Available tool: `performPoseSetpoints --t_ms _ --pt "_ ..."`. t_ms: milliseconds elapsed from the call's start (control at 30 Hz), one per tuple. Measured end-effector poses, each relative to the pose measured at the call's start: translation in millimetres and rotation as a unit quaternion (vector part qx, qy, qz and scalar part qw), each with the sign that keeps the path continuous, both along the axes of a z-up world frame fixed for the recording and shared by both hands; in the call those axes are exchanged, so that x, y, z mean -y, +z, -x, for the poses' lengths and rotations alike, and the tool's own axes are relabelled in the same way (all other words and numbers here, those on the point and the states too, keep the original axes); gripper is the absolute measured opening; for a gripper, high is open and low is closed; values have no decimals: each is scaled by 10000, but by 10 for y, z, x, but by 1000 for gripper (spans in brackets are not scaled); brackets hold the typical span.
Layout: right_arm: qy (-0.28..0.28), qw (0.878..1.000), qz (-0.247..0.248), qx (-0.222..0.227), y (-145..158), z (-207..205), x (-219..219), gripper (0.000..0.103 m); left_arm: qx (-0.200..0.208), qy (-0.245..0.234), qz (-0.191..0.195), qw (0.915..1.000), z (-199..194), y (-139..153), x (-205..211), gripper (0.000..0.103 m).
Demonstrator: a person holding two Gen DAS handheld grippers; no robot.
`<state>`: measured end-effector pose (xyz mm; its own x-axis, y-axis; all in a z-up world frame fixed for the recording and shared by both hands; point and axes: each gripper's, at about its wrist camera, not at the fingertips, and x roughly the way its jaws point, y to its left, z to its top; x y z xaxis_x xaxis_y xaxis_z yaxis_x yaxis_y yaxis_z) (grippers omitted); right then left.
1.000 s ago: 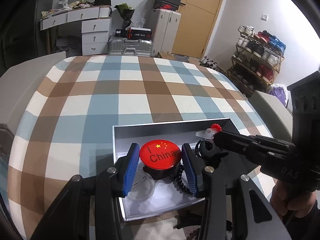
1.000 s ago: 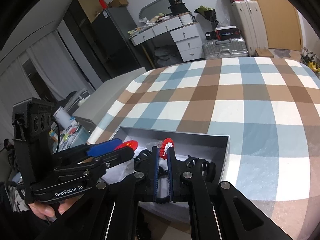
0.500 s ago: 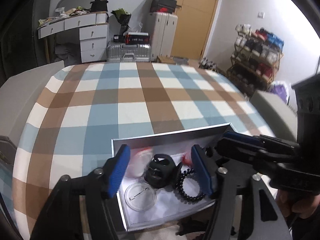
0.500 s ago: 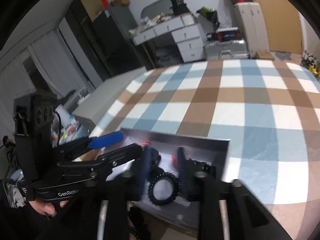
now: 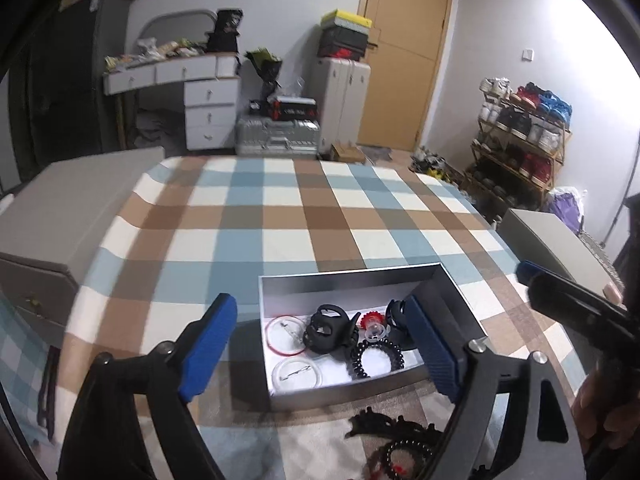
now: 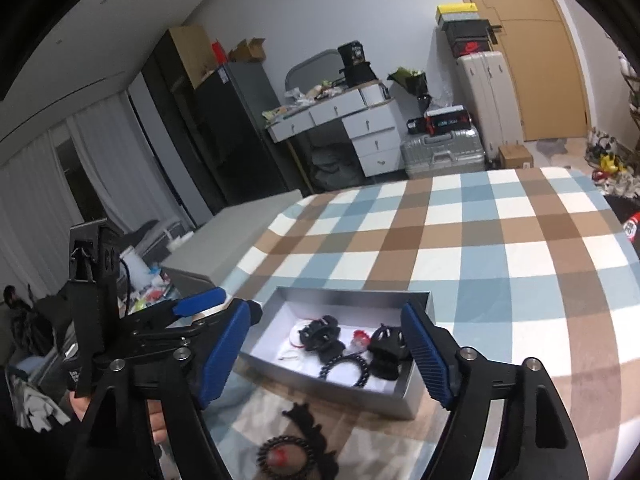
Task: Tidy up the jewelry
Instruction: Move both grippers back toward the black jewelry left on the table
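Both claws wide open, holding nothing: left claw [image 5: 320,344], right claw [image 6: 332,354]. Box [image 5: 348,280] on the plaid bed already holds clips, badges and a coil tie. Bead bracelet [image 6: 282,456] and black clip [image 6: 304,418] lie loose just in front. Next: drop low, straddle one piece, close slowly.

One box [image 5: 348,280] holds two round badges [image 5: 287,335], two black clips [image 5: 326,330], one coil tie [image 5: 376,358].

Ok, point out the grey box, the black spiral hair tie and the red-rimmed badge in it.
grey box [image 5: 344,282]: left wrist view, far inner wall.
black spiral hair tie [image 5: 359,360]: left wrist view, left side of coil.
red-rimmed badge [image 5: 271,338]: left wrist view, left rim.
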<state>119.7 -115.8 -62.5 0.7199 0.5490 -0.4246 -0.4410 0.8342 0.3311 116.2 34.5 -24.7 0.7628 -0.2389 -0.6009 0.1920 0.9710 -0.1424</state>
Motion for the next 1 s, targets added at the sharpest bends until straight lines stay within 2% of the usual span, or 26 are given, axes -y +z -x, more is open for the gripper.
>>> performPoseSetpoints --t_ms 100,167,200,267,400,667,800,1000 --pt "-35 9996 96 258 68 205 -41 95 126 229 -205 9994 100 38 0 89" --pt "-21 9990 145 433 114 322 -62 96 264 203 -118 9994 195 64 -15 93" --pt "-24 9984 186 525 141 387 -77 100 314 195 -88 9993 227 72 -20 100" --pt "-55 9975 207 677 188 506 -84 103 524 279 -170 9981 324 107 -15 102" --pt "95 9960 95 884 238 728 -75 103 649 421 -192 9968 433 154 -29 102" --pt "-13 9969 264 744 131 987 -80 103 886 701 -163 9935 728 160 -109 102" --pt "-69 9981 358 499 -20 1045 -74 103 735 712 23 9947 819 62 -161 102" --pt "-86 9980 623 1 -334 1086 -97 103 92 681 206 9974 901 -242 -215 102"
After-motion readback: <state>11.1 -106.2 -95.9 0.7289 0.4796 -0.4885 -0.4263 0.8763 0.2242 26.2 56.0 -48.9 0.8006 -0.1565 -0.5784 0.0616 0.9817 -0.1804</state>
